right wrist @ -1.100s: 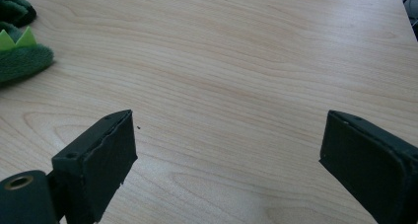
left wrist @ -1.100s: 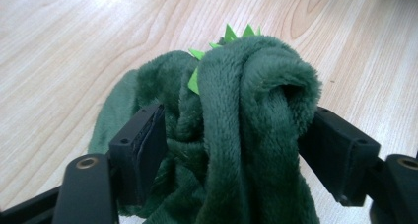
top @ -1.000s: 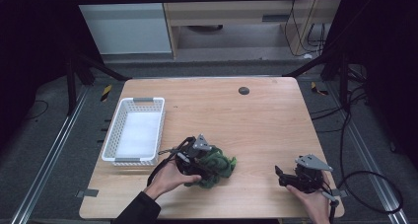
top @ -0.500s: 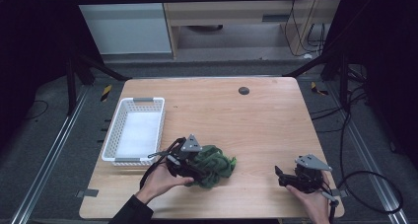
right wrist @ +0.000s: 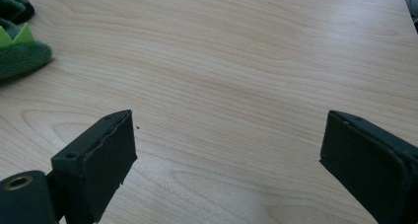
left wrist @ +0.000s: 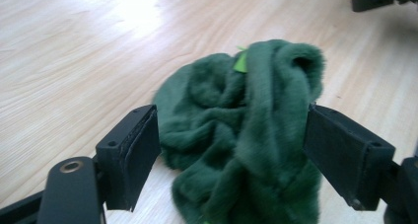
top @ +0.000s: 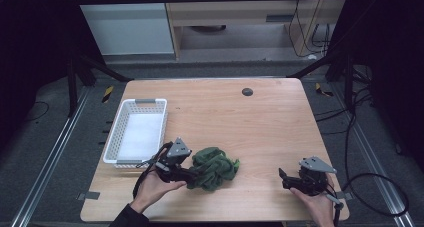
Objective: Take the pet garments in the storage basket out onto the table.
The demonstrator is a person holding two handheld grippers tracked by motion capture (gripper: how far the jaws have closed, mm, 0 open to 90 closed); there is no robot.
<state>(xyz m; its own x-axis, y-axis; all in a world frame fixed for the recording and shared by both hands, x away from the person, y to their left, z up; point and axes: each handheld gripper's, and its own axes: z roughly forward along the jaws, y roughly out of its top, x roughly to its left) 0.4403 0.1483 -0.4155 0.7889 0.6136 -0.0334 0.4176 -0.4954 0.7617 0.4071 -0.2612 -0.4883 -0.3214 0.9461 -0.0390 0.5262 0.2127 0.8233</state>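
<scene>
A crumpled dark green fuzzy cloth (top: 216, 167) lies on the wooden table (top: 260, 127) near its front edge. My left gripper (top: 192, 174) sits just left of it, held by a hand, pointing right at the cloth. In the left gripper view the cloth (left wrist: 246, 135) bulges between the wide jaws of my left gripper (left wrist: 229, 120); the jaws have just been opening and the pads do not squeeze it. My right gripper (top: 284, 179) rests at the front right, open over bare wood (right wrist: 229, 120), with a corner of the cloth (right wrist: 19, 51) far off.
A white perforated basket (top: 112, 147) stands at the table's left, just behind my left hand. A small black round cap (top: 247, 91) sits in the tabletop at the back. Dark frame posts and cables surround the table.
My left gripper has drawn back to the left, away from the cloth, which has stayed where it lay. The right gripper has not moved.
</scene>
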